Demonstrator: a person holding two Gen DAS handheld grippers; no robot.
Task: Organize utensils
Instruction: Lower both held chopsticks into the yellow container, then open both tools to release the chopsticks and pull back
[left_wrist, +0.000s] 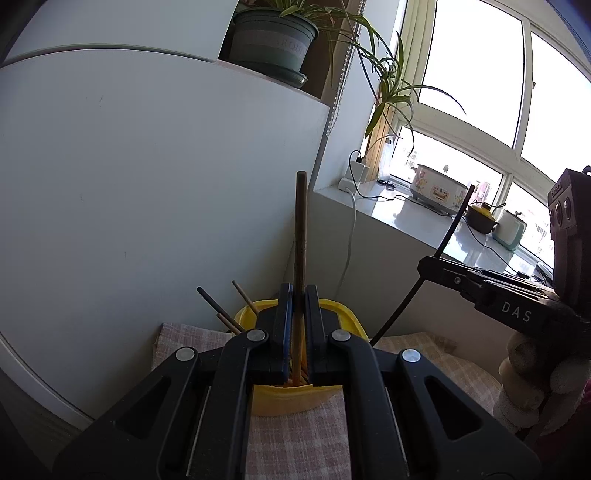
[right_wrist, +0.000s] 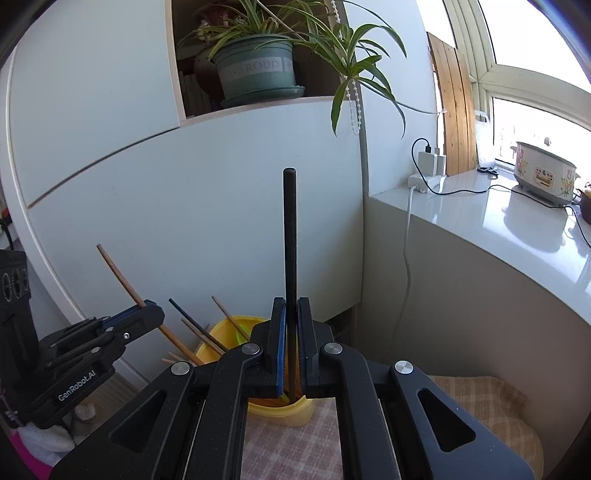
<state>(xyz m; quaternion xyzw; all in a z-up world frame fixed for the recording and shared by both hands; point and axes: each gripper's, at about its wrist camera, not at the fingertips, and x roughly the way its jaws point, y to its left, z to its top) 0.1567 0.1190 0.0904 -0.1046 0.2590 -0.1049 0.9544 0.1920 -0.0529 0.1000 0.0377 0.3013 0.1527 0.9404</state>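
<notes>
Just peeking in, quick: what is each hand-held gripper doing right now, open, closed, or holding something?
Left hand-held gripper: closed on a thin brown wooden chopstick over the yellow plastic holder.
Right hand-held gripper: closed on a thin black chopstick.

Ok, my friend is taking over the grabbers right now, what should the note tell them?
Left gripper: shut on a brown chopstick, held upright over the yellow cup.
Right gripper: shut on a black chopstick, also upright over the same cup.
The cup stands on a checked cloth and already holds a few chopsticks leaning out to the left.
Done: some chopsticks are in the cup.
Left: the two held chopsticks probably go into the cup next; lower each and open the fingers. I cannot see any other utensils waiting.
</notes>
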